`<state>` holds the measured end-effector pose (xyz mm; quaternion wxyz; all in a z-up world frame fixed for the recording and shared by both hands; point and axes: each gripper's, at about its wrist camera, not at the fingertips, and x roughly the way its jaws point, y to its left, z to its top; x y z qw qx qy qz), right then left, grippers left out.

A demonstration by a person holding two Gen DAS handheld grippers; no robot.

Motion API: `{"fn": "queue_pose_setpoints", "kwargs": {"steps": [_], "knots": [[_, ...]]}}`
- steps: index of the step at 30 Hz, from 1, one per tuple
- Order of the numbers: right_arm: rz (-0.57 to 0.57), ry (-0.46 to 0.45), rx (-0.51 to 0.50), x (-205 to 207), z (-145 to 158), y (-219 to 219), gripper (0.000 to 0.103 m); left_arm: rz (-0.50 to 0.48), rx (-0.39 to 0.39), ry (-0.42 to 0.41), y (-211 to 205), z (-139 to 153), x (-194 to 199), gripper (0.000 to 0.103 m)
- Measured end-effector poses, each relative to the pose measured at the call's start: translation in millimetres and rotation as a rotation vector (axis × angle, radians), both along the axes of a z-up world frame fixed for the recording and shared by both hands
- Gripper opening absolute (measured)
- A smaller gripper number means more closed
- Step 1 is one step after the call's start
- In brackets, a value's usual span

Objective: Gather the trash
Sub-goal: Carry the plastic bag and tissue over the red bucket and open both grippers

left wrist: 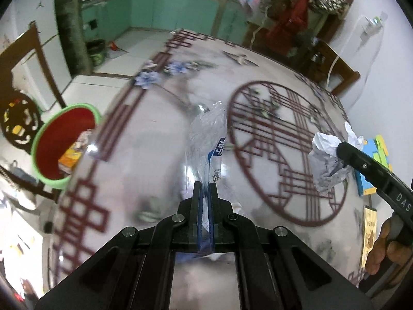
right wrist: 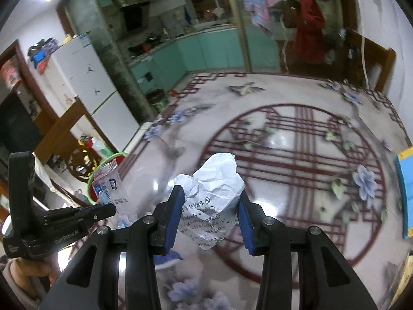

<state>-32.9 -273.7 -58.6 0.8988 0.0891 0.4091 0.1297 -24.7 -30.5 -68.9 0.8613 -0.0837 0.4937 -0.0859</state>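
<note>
My left gripper point(left wrist: 205, 186) is shut on a clear plastic wrapper point(left wrist: 206, 139) with a blue label and holds it above the patterned table point(left wrist: 144, 134). The wrapper also shows in the right wrist view point(right wrist: 108, 186), pinched by the left gripper point(right wrist: 113, 208). My right gripper point(right wrist: 210, 193) is shut on a crumpled white paper point(right wrist: 214, 193) with printed text. In the left wrist view the right gripper point(left wrist: 343, 152) holds that paper point(left wrist: 326, 162) over the table's right side. A green-rimmed red bin point(left wrist: 62, 142) with trash inside stands beside the table's left edge.
A blue and green box point(left wrist: 371, 165) lies at the table's right edge, also in the right wrist view point(right wrist: 405, 193). A dark carved chair point(left wrist: 20, 98) stands behind the bin. A white fridge point(right wrist: 85, 77) and a green kitchen lie beyond the table.
</note>
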Motion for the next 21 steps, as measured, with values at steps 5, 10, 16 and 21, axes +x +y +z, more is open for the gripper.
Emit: {"fn": "queue_pose_setpoints", "kwargs": {"steps": [5, 10, 16, 21], "knots": [[0.033, -0.023, -0.006, 2.5, 6.9, 36.6, 0.038, 0.008, 0.004, -0.020, 27.8, 3.6, -0.5, 0.003], [0.024, -0.032, -0.027, 7.0, 9.2, 68.2, 0.038, -0.020, 0.008, -0.023, 54.2, 4.2, 7.5, 0.003], [-0.034, -0.014, -0.044, 9.9, 13.7, 100.1, 0.038, -0.072, 0.032, -0.048, 83.7, 10.6, 26.1, 0.003], [-0.073, -0.006, -0.040, 17.5, 17.0, 127.3, 0.038, -0.096, 0.028, -0.070, 111.7, 16.3, 41.3, 0.003]]}}
